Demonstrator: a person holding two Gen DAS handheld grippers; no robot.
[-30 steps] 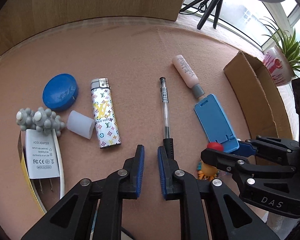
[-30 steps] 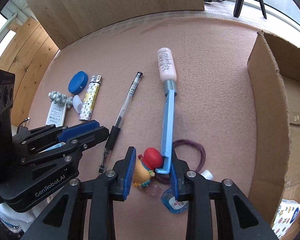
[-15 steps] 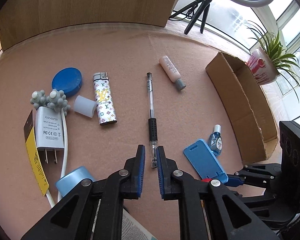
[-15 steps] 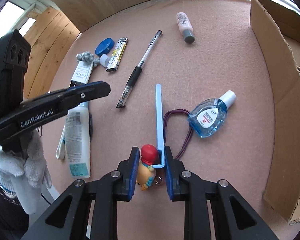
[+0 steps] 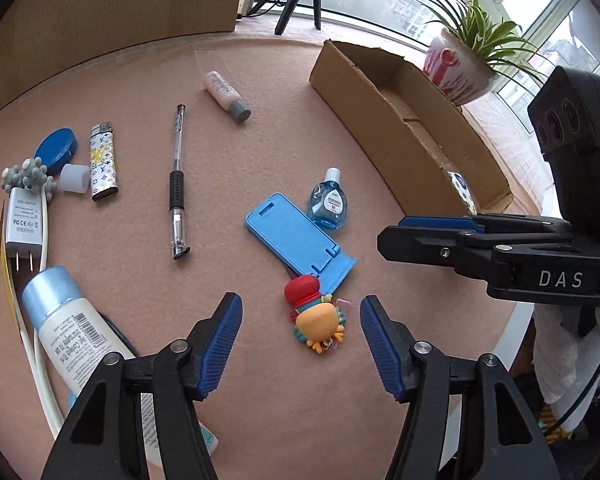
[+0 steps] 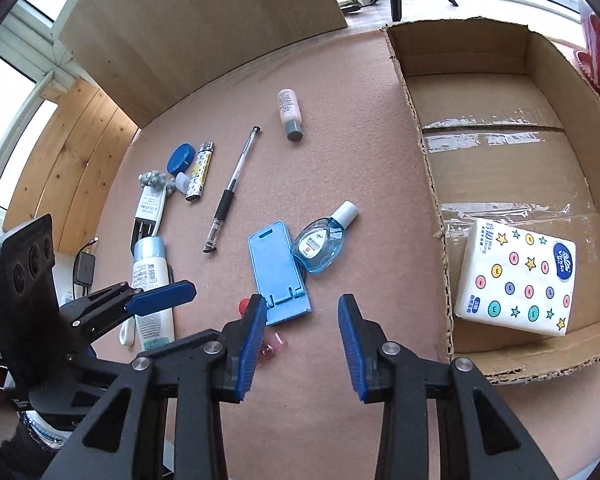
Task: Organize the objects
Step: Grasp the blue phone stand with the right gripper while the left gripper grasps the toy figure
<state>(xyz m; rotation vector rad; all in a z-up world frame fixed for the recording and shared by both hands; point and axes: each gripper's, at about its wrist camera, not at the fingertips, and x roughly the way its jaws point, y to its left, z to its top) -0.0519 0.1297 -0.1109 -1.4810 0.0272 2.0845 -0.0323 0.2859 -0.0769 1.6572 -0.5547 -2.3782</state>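
My left gripper [image 5: 301, 308] hangs over the pink mat with its jaws opening wide. Below the gap lies an orange toy with a red cap [image 5: 314, 316], and no pad touches it. A blue phone stand [image 6: 278, 272] lies flat on the mat, just ahead of my right gripper [image 6: 301, 308]. That gripper's jaws are opening too, with nothing pressed between them. A clear pen [image 5: 177, 184] and a blue eye-drop bottle [image 5: 327, 204] lie further out. In the left wrist view my right gripper [image 5: 420, 236] shows side-on at the right.
An open cardboard box [image 5: 400, 120] at the right holds a tissue pack [image 6: 516, 280]. A lighter [image 5: 103, 162], blue lid [image 5: 56, 151], white charger [image 5: 24, 220] and lotion tube [image 5: 76, 344] lie at the left. A small pink bottle [image 5: 228, 96] lies far out, and a potted plant [image 5: 456, 68] stands behind the box.
Both grippers drew back and rose, showing more of the mat. The right one let go of the upright blue stand, now lying flat. The left jaws went from shut to wide open.
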